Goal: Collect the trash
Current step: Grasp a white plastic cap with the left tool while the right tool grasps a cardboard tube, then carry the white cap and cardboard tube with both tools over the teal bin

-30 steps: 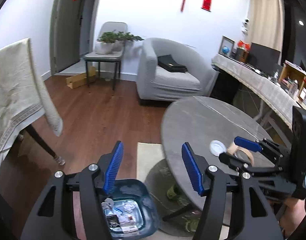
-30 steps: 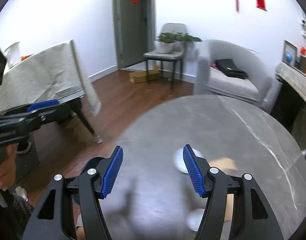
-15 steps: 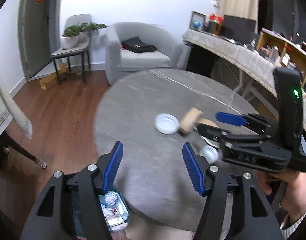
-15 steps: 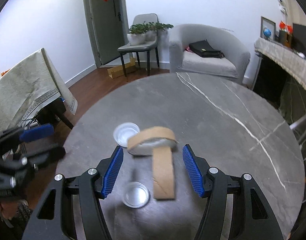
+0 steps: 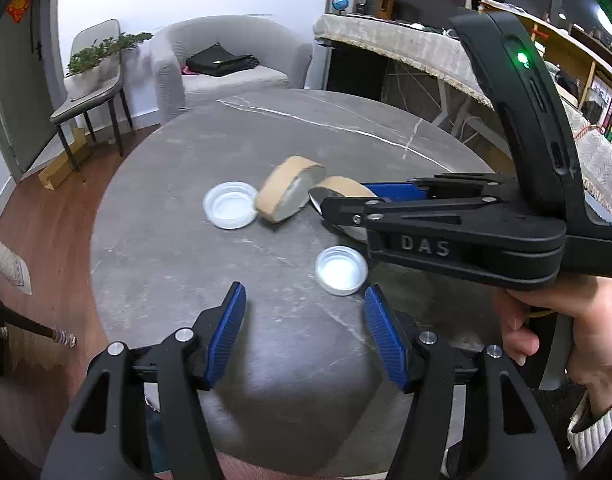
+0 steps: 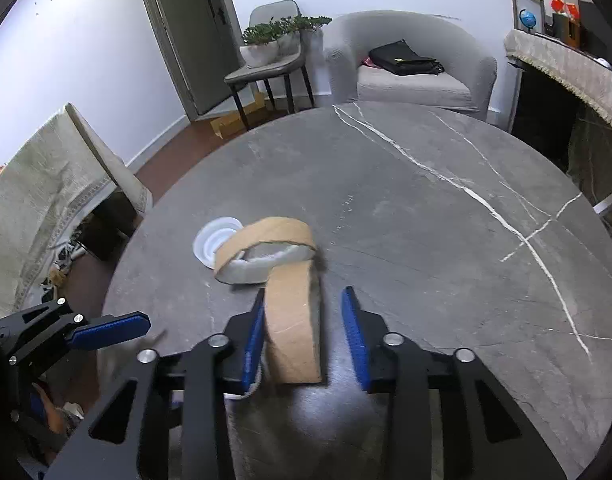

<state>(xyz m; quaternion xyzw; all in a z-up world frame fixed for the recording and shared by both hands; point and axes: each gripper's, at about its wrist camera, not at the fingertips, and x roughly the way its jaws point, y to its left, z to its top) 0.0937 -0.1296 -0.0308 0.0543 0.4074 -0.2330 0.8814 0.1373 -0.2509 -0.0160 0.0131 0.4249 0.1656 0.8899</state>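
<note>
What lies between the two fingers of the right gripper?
In the right wrist view, the near cardboard ring stands between the closing right gripper fingers, against the left pad, apart from the right.

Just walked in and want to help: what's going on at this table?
A person is clearing trash off the round table. The right gripper has just been closing around a standing cardboard ring, its right pad not yet touching. The left gripper hovers open near a small plastic lid.
</note>
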